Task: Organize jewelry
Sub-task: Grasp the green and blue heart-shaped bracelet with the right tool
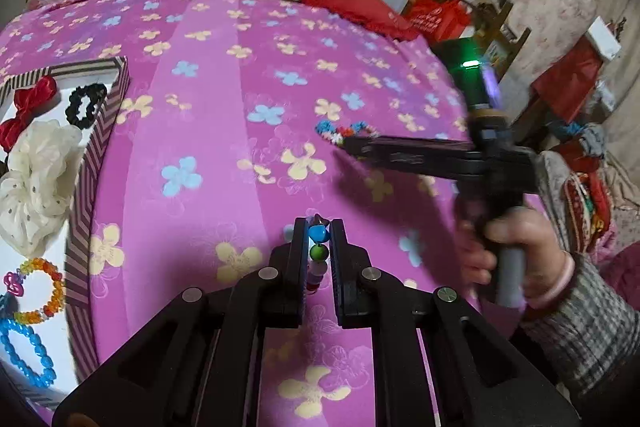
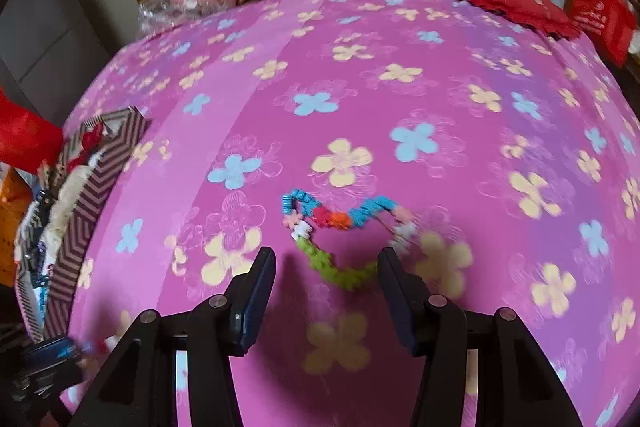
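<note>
Mid-sort, 2 pieces in play. Left tool (image 1: 316, 247) pinched tight on a beaded string (image 1: 319, 241), headed for the striped box (image 1: 100, 147). Right tool (image 2: 326, 259) spread wide, empty, over the multicoloured bracelet (image 2: 344, 231) on the bed (image 2: 360, 87). Next: lower, straddle the green beads, close.

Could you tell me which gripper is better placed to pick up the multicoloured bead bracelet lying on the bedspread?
The right gripper. Its jaws stand open just short of the multicoloured bead bracelet on the pink bedspread. The left gripper is already shut on a string of beads.
</note>
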`<state>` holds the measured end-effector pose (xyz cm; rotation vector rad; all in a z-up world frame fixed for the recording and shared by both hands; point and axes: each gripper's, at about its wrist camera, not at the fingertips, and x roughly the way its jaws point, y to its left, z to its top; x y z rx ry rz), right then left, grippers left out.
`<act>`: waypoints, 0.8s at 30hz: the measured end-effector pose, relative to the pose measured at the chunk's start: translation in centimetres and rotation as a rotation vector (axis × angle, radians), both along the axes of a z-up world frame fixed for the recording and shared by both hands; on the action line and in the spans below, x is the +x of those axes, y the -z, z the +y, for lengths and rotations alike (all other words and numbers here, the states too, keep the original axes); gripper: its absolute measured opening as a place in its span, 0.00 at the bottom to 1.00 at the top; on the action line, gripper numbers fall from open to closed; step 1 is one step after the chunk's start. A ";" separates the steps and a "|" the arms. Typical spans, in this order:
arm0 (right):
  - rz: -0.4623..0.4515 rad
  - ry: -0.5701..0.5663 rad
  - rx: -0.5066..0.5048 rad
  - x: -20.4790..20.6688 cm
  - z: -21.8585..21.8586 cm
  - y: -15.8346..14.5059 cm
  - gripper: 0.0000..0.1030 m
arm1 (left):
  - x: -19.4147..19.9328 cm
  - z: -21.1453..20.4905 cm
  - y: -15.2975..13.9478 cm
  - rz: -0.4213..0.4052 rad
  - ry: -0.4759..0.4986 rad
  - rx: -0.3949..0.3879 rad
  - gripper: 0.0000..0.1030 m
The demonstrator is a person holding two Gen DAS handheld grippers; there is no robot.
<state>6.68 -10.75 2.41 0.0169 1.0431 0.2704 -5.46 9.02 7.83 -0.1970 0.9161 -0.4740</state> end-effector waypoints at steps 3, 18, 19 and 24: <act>-0.031 -0.010 -0.089 0.0 1.2 0.3 0.39 | -0.3 1.0 -1.0 -0.015 0.004 -0.043 0.09; -0.028 0.083 0.023 -2.7 -0.4 -4.6 0.11 | -1.5 6.3 -4.2 -0.083 -0.102 -0.107 0.09; -0.034 0.084 0.030 -3.1 -0.4 -5.3 0.11 | -1.6 6.5 -4.3 -0.086 -0.107 -0.108 0.09; -0.064 0.062 0.034 -4.9 1.2 -7.9 0.11 | -2.2 8.8 -5.6 -0.125 -0.148 -0.124 0.09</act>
